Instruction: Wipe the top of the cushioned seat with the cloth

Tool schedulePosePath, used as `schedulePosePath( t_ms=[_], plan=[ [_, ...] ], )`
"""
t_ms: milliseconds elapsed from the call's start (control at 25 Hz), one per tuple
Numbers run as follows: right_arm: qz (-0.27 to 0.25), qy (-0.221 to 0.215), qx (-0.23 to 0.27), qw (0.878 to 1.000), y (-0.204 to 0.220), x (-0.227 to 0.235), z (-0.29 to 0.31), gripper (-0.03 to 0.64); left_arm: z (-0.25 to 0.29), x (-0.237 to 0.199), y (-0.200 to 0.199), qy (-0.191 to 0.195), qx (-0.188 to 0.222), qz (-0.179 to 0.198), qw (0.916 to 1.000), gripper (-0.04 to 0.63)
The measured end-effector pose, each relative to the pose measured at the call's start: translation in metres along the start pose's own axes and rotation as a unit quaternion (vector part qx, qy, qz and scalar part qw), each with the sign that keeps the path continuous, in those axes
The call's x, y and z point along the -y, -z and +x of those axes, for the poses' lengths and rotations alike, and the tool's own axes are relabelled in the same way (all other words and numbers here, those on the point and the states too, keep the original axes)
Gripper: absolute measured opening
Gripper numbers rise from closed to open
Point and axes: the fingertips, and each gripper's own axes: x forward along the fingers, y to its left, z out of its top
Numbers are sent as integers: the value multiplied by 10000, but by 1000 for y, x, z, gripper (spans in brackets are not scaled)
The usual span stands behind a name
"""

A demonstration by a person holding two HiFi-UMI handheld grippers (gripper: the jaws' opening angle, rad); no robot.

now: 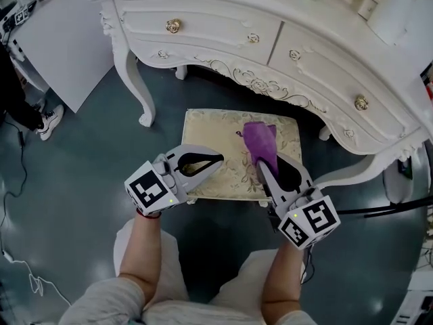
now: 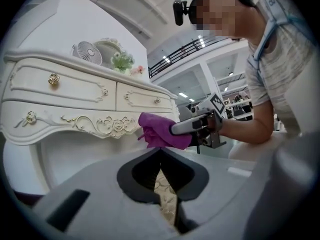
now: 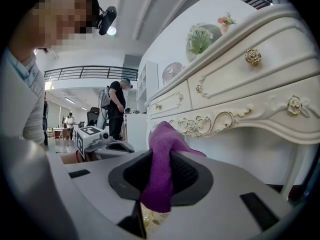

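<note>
The cushioned seat (image 1: pixel 215 134) is a cream floral stool top in front of the dresser. A purple cloth (image 1: pixel 260 139) lies bunched on its right half. My right gripper (image 1: pixel 261 162) is shut on the cloth's near end; in the right gripper view the cloth (image 3: pixel 162 169) stands up between the jaws. My left gripper (image 1: pixel 219 160) hovers over the seat's front left part, shut with nothing in it. In the left gripper view the jaws of my left gripper (image 2: pixel 161 150) meet, the seat fabric (image 2: pixel 166 196) shows below them, and the cloth (image 2: pixel 159 130) hangs in the right gripper beyond.
A white ornate dressing table (image 1: pixel 270 53) stands right behind the stool, with a curved leg (image 1: pixel 135 80) at the left. A white panel (image 1: pixel 61 46) leans at far left beside a bystander's shoe (image 1: pixel 51 122). Another person (image 3: pixel 117 104) stands in the background.
</note>
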Motion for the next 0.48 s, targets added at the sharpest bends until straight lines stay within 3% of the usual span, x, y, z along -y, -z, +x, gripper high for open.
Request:
schedulePosePath(
  t_ms=[480],
  plan=[
    [-117,-50,90,9999,1,-4,-1,86,1,1,-7,-71,249,-38,9997,14]
  ],
)
